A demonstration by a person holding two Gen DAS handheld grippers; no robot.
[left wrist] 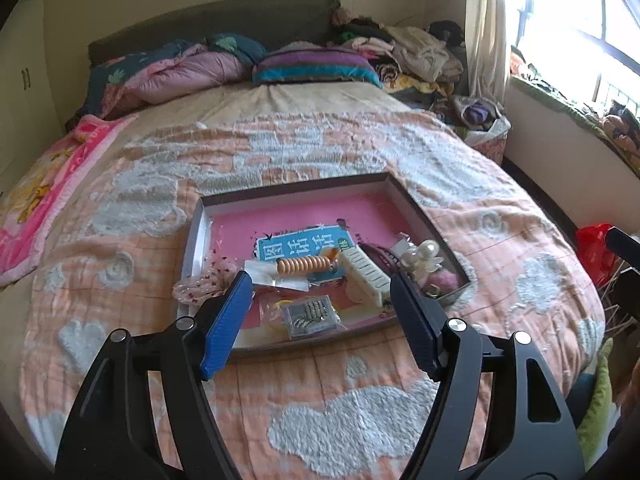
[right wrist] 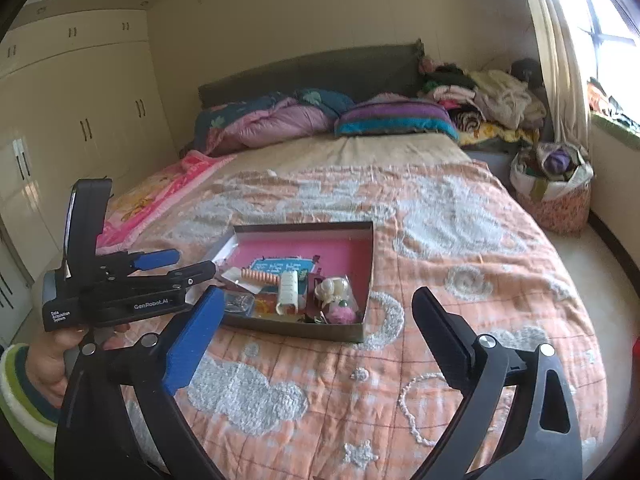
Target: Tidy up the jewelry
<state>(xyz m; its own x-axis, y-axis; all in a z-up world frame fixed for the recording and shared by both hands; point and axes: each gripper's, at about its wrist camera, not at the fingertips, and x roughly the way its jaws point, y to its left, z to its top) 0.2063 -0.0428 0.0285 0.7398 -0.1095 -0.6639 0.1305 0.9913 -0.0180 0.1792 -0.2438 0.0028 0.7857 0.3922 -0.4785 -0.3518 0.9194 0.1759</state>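
A shallow box (left wrist: 296,190) with a pink floor lies on the quilted bed. Inside are an orange spiral hair tie (left wrist: 304,266), a white comb clip (left wrist: 366,276), a pearl clip (left wrist: 422,258), a pink fuzzy piece (left wrist: 442,280), a packet of metal pins (left wrist: 310,314) and a sheer scrunchie (left wrist: 208,284) over the left rim. My left gripper (left wrist: 320,280) hangs open above the box's near edge, holding nothing. In the right wrist view the box (right wrist: 304,226) sits ahead, the left gripper (right wrist: 194,263) reaches in from the left, and my right gripper (right wrist: 318,292) is wide open and holds nothing.
The orange and white quilt (right wrist: 460,240) covers most of the bed. Pillows and a folded duvet (right wrist: 280,120) lie at the headboard, with a clothes pile (right wrist: 492,96) beside them. A fabric basket (right wrist: 556,184) stands on the floor at right, wardrobes (right wrist: 80,120) at left. A hand (right wrist: 44,360) holds the left gripper.
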